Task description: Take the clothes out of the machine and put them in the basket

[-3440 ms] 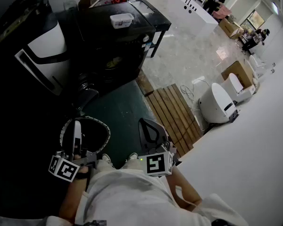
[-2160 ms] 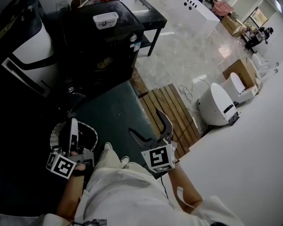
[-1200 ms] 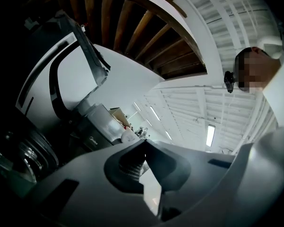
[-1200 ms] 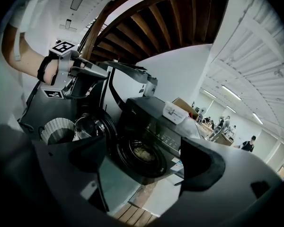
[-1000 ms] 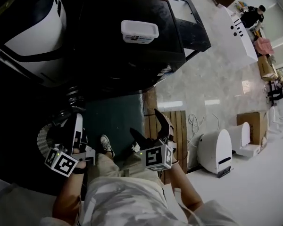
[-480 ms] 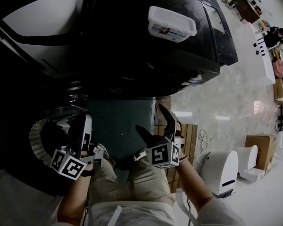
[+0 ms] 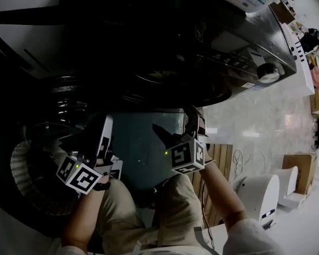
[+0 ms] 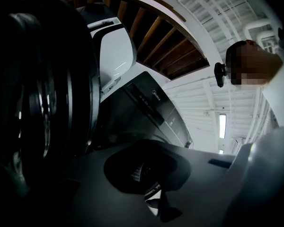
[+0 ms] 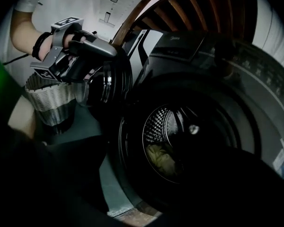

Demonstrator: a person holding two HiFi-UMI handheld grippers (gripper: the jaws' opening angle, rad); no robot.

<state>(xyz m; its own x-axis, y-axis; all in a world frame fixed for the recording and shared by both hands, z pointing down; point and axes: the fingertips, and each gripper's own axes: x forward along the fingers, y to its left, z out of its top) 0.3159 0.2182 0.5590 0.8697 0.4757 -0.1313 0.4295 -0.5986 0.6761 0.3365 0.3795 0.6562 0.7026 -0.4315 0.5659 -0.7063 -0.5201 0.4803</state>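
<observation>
The dark washing machine [image 7: 202,62] fills the top of the head view, and its round door [image 9: 109,86] hangs open to the left. Inside the drum [image 9: 180,126] lies a yellowish-green cloth [image 9: 160,158]. My right gripper [image 7: 174,122] is open and holds nothing; it points at the drum mouth from a short way off. My left gripper [image 7: 99,137] is off to the left by the door, above the basket, with its jaws together and nothing seen in them. The woven white basket [image 7: 29,180] stands on the floor at the left; its inside is too dark to read.
A dark green mat [image 7: 141,153] lies in front of the machine, with wooden slats [image 7: 218,158] to its right. A white appliance [image 7: 260,195] stands further right. The person's knees [image 7: 165,206] are bent low between the grippers. A large white-and-black unit [image 8: 116,51] stands left of the machine.
The person has crouched, and both grippers have dropped low in front of the machine. The machine's front now fills the head view. The right jaws have stayed spread.
</observation>
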